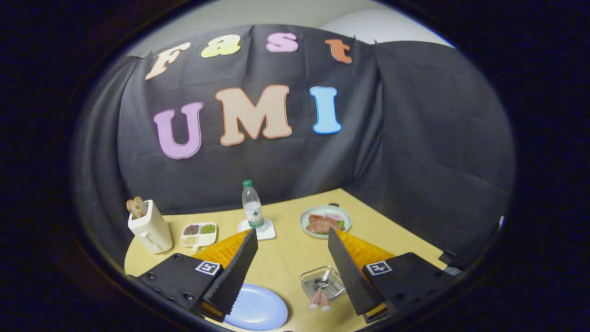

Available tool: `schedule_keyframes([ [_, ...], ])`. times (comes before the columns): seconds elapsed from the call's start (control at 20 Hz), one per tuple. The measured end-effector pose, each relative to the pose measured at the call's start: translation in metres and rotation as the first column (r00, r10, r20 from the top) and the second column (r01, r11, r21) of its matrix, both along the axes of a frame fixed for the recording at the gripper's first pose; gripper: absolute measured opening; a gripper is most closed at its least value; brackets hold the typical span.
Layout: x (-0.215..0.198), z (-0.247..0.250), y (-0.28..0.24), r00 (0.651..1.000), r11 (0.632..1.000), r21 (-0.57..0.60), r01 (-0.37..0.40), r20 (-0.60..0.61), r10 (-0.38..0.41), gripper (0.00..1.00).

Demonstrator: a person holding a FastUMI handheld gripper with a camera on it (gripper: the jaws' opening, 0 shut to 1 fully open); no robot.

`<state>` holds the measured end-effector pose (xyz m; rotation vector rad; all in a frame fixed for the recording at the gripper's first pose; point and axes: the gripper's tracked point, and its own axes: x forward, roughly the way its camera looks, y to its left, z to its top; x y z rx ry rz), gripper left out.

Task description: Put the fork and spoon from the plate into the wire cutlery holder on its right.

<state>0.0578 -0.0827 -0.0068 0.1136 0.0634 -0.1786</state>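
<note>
A light blue plate (256,308) lies on the yellow table (286,258) below my left finger, and its visible surface is bare. To its right stands the wire cutlery holder (322,280), low beside my right finger. Two utensils with pink handles (319,299) rest in it, handles sticking out toward me and a metal spoon bowl showing inside. My gripper (292,234) hangs well above the table, open wide, with nothing between its fingers.
Beyond the fingers stand a water bottle (252,208) on a white coaster (266,230), a plate of food (325,221), a divided dish of grains (199,234) and a cream toaster with bread (149,226). Black cloth walls close the table's far sides.
</note>
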Motion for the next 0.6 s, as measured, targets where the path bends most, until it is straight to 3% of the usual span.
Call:
schedule_keyframes([
  [0.1,-0.007,0.007,0.003,0.996,0.999,-0.03,-0.033,0.079,0.035,0.98],
  [0.2,-0.015,0.006,-0.008,0.993,0.998,-0.055,-0.008,0.12,0.014,0.97],
  [0.6,-0.025,0.007,0.013,0.984,0.996,-0.042,-0.073,0.159,0.079,0.98],
])
